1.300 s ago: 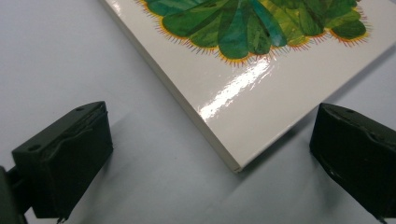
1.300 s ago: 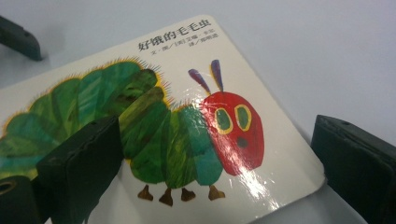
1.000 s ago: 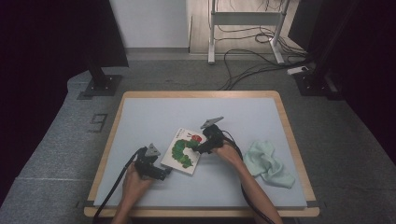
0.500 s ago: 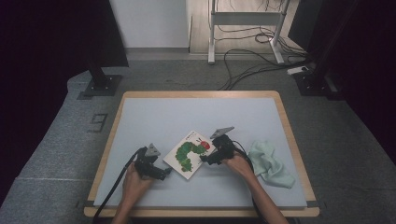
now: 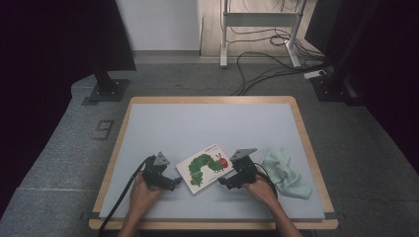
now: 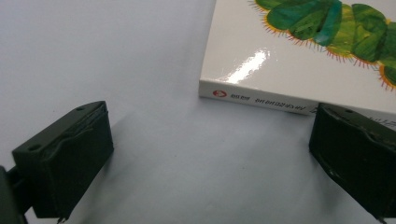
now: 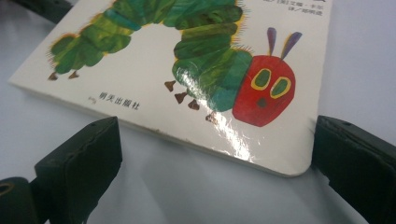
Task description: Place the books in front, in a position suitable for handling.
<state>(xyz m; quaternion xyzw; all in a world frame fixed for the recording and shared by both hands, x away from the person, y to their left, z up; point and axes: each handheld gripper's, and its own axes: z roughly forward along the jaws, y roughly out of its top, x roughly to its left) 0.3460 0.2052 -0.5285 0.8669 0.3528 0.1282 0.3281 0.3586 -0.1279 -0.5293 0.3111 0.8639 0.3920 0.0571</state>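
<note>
Book (image 5: 206, 168) flat on table (image 5: 197, 123); left gripper (image 5: 170, 181) and right gripper (image 5: 225, 181) flank it, both spread, gripping nothing.

Grey carpet floor (image 5: 59, 153), white wall (image 5: 158, 24), metal desk frame (image 5: 259, 29), tangled cables (image 5: 267, 64)

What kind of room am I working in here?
Probably a lab or recording studio, not a home: a bare blue-grey table with a wooden rim, loose cables on the carpeted floor, and black stand bases flanking the table.
</note>
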